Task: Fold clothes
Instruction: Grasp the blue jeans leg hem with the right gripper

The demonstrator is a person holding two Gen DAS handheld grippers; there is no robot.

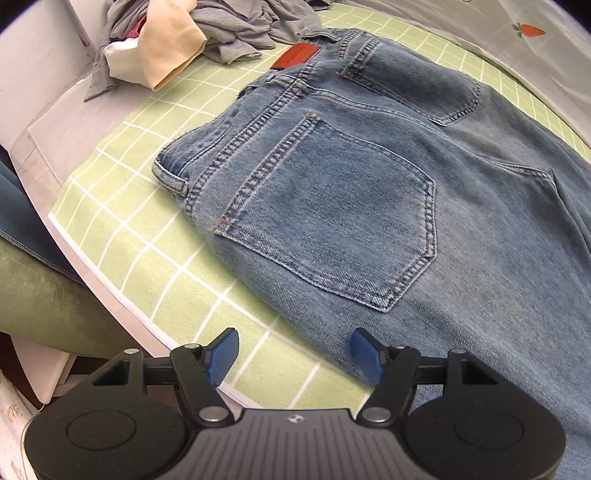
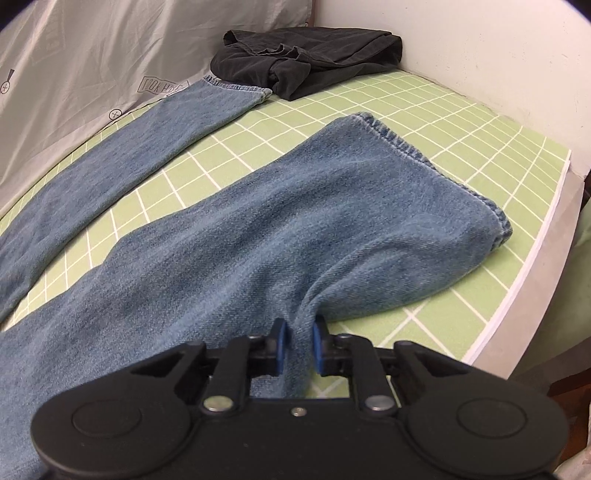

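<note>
Denim jeans [image 1: 369, 206] lie spread, back up, on the green checked mat [image 1: 122, 206]. Nearest, the right claw [image 2: 298, 345] pinches a narrow ridge of leg cloth; that thin bite may slip when lifted. The left claw [image 1: 293, 356] gapes wide, holding nothing. Farther off, the red waistband patch [image 1: 295, 55] is unreadable.

Green grid-pattern mat [image 1: 122, 229] covers the frame centre; grey printed sheet [image 2: 74, 59] at upper left (carrot motif [image 1: 529, 30] upper right).
</note>
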